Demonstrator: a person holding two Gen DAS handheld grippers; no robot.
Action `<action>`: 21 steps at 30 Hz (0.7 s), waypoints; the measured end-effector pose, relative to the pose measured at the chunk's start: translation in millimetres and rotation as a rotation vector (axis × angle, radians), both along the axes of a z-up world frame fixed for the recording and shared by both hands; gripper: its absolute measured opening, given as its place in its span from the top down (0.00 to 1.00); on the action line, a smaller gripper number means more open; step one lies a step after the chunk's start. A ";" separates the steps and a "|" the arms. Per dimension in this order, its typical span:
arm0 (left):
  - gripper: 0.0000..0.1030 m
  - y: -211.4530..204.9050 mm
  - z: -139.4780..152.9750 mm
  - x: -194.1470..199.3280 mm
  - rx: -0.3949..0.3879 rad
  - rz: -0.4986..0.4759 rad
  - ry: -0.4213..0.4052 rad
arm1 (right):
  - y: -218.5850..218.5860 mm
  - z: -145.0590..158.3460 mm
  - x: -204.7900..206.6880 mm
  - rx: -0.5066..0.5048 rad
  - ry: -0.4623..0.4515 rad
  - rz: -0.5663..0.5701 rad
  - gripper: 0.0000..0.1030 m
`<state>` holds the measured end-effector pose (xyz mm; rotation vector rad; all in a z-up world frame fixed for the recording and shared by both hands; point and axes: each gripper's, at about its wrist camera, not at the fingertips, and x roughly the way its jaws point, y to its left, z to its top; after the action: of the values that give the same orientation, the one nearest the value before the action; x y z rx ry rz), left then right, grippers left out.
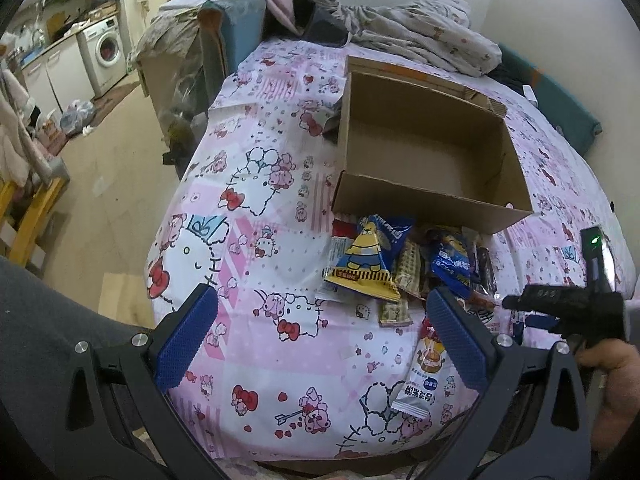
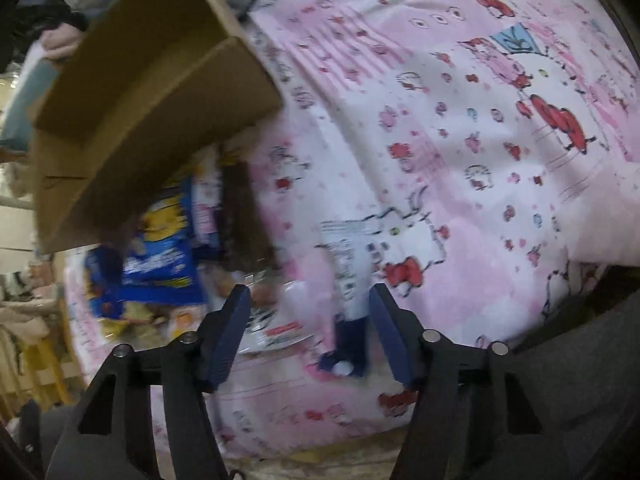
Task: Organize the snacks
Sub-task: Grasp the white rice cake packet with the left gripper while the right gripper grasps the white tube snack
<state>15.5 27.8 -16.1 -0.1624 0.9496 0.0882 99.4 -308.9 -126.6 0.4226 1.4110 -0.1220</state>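
surface: bed with pink cartoon-cat sheet [image 1: 256, 208] — everything sits on it.
box: open cardboard box [image 1: 424, 152] on the sheet, upright, nothing visible inside from my left view; its near flap hangs out over the top edge of the snack pile.
snack pile: heap of packets [image 1: 408, 268] just in front of the box, touching its near flap. Yellow-and-blue triangular packet [image 1: 366, 264] on top at the left, dark blue packet [image 1: 452, 260] to its right, tan wafer-type bars between and under them.
stray packet: white packet with orange print [image 1: 420, 372] lies apart from the heap, nearer me, partly behind my left gripper's right-hand finger.
left gripper [image 1: 320, 344]: my jaws stand wide, nothing between them, hovering above bare sheet short of the pile.
right gripper [image 2: 310, 332]: pointing steeply down at the near edge of the pile; jaws roughly half apart. A white packet with a dark blue end [image 2: 348, 320] lies in the gap next to the right-hand pad; the picture is blurred — I cannot tell whether the pads touch it.
right view, rest: box shows upper left, blue-and-yellow packets under its flap, all smeared.
right hand [image 1: 612, 380]: seen at the right edge of my left view, gripping the other handle.
background: washing machine [image 1: 106, 50] and cupboards across the floor, crumpled bedding [image 1: 424, 36] beyond the box.
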 end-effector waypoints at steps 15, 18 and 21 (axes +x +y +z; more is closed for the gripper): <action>0.00 -11.9 -21.9 13.4 -0.009 -0.057 0.127 | -7.9 35.2 -10.8 0.076 -0.124 0.006 0.82; 0.10 -21.4 -44.0 24.7 -0.073 -0.111 0.258 | -5.6 69.7 -13.0 0.147 -0.205 0.050 0.82; 0.21 -41.7 -63.5 31.2 -0.068 -0.179 0.350 | -6.5 80.0 -16.9 0.245 -0.288 0.102 0.82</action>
<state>46.7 -13.9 -79.7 -0.1261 1.3132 -0.0839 82.5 -315.4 -46.5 0.5457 1.1635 0.1907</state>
